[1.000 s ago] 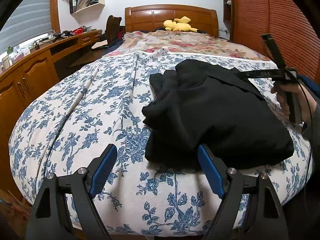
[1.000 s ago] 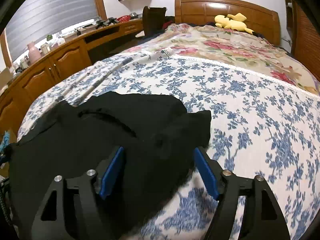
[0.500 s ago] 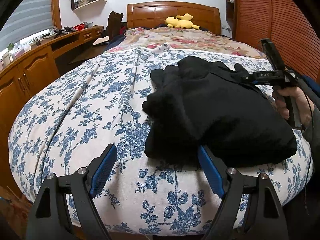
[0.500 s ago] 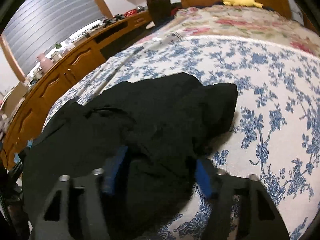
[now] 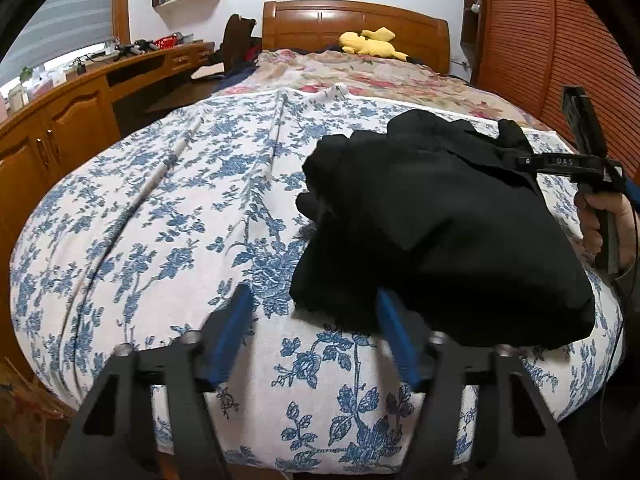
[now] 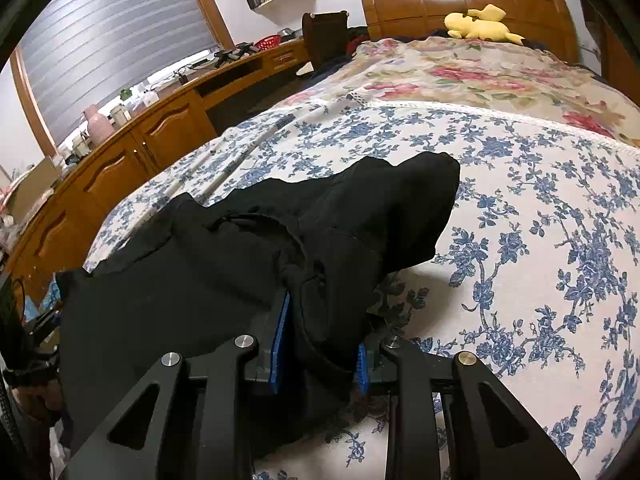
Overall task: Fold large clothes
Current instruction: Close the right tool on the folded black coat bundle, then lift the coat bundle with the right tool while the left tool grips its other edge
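A black garment (image 5: 440,220) lies bunched on the blue-flowered bedspread (image 5: 180,200) near the bed's foot. My left gripper (image 5: 316,320) is open, its blue pads at the garment's near left edge, the right pad touching the cloth. My right gripper (image 6: 320,344) is shut on a thick fold of the black garment (image 6: 240,264), and part of the cloth rises toward it. The right gripper's body and the hand holding it show in the left wrist view (image 5: 580,168) at the garment's right side.
A wooden desk and cabinets (image 6: 132,148) run along the left of the bed. A wooden headboard (image 5: 352,20) with a yellow plush toy (image 5: 372,44) is at the far end. A pink-flowered cover (image 6: 480,76) lies beyond. Slatted wooden doors (image 5: 560,60) stand at right.
My right gripper has closed on a fold of the black garment and pulled the cloth up into a bunch. My left gripper has narrowed slightly and stays open at the garment's edge.
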